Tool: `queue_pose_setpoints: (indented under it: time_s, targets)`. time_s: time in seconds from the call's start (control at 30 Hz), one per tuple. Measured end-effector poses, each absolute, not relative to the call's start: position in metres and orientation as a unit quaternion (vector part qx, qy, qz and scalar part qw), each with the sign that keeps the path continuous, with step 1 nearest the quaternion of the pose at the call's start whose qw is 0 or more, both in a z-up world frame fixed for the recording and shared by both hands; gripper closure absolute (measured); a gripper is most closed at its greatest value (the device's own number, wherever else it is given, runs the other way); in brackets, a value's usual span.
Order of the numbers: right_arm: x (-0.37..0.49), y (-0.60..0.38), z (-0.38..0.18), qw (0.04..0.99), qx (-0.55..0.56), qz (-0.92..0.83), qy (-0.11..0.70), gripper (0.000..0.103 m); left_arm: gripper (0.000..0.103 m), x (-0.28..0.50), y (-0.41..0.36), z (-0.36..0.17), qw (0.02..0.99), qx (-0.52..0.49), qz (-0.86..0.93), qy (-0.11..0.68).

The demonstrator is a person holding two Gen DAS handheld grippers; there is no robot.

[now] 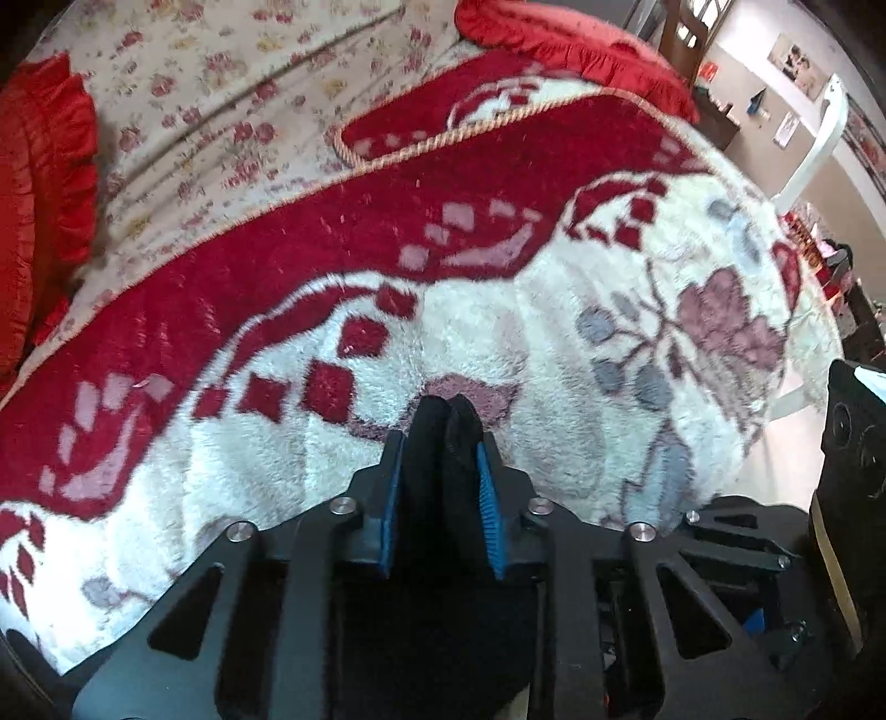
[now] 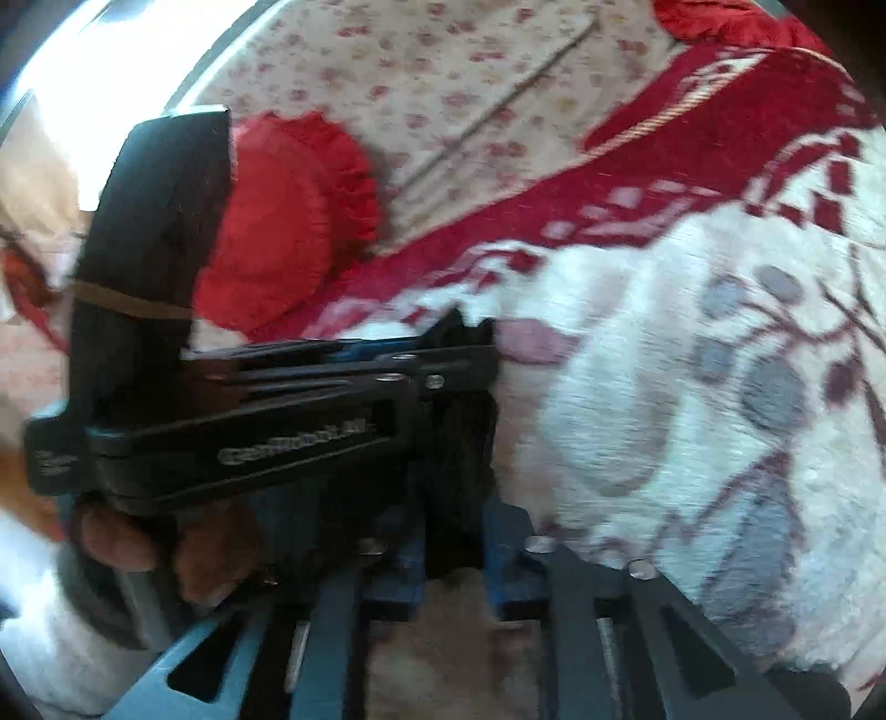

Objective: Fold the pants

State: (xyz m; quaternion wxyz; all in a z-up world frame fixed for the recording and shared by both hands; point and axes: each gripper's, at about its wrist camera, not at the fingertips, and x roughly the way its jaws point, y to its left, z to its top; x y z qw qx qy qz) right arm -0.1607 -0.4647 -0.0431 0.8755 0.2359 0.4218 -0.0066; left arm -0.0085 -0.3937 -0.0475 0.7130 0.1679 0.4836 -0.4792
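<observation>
- Left wrist view, far left: red pillow (image 1: 39, 221) w/ ruffled edge, cut off by frame edge.
- Next: floral sheet (image 1: 221, 99), pale w/ small pink flowers, partly under the blanket.
- Centre: plush blanket (image 1: 554, 310), red and white, gold cord trim; covers most of bed. Pattern soft at the edges from lens blur.
- Bottom centre: left gripper (image 1: 446, 437), jaws narrow, blue pads clamped on a fold of black pants (image 1: 446, 421). Only a small rounded bunch of cloth shows past the fingertips; rest of garment drops behind the gripper body, not visible.
- Top right: second red pillow (image 1: 570, 44), partly out of frame. Room bg beyond it: white chair (image 1: 819, 149), wall items too small to make out.
- Far right edge: black block of the other tool, cut off.
- Right wrist view, left side: left gripper (image 2: 470, 332) seen side-on, crossing the frame, held by a hand (image 2: 166, 548); fingers only partly visible, blurred. Printed label on its body unreadable.
- Behind it: red pillow (image 2: 288, 221), half hidden by the tool.
- Centre: pants (image 2: 459, 443), dark strip hanging btwn the two tools, just above blanket (image 2: 637, 415).
- Bottom centre: right gripper (image 2: 454, 531), jaws narrow; pads appear shut on lower end of pants, but contact point blurred and shadowed.
- Whole right view motion-blurred; garment's extent can't be judged.
</observation>
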Motion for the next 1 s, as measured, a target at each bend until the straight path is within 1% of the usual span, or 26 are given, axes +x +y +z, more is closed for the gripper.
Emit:
queue_pose_setpoints:
  time_s: [0.1, 0.23, 0.37, 0.47, 0.6, 0.73, 0.9, 1.0]
  targets:
    - [-0.160, -0.449, -0.023, 0.887, 0.217, 0.011, 0.407, 0.089, 0.081, -0.009, -0.379, -0.025, 0.725, 0.153, -0.483, 0.467]
    - [-0.155, -0.423, 0.007, 0.900, 0.200, 0.048, 0.385, 0.089, 0.081, -0.005, -0.338, 0.011, 0.749, 0.129, -0.478, 0.440]
    - [-0.143, -0.390, 0.030, 0.907, 0.181, 0.095, 0.369, 0.090, 0.082, 0.008, -0.292, 0.033, 0.772, 0.105, -0.460, 0.425]
    - [-0.129, -0.357, 0.036, 0.906, 0.160, 0.132, 0.369, 0.090, 0.082, 0.016, -0.253, 0.038, 0.789, 0.091, -0.437, 0.422]
    - [-0.105, -0.315, 0.022, 0.892, 0.143, 0.175, 0.391, 0.090, 0.082, 0.027, -0.207, 0.022, 0.806, 0.081, -0.391, 0.437]
    - [-0.083, -0.277, -0.013, 0.868, 0.142, 0.209, 0.427, 0.089, 0.082, 0.041, -0.165, -0.007, 0.817, 0.068, -0.332, 0.466]
    - [-0.057, -0.236, -0.059, 0.840, 0.134, 0.232, 0.472, 0.089, 0.083, 0.052, -0.132, -0.039, 0.820, 0.052, -0.278, 0.498]
    - [-0.048, -0.233, -0.071, 0.831, 0.150, 0.235, 0.481, 0.086, 0.083, 0.051, -0.121, -0.043, 0.821, 0.039, -0.271, 0.501]
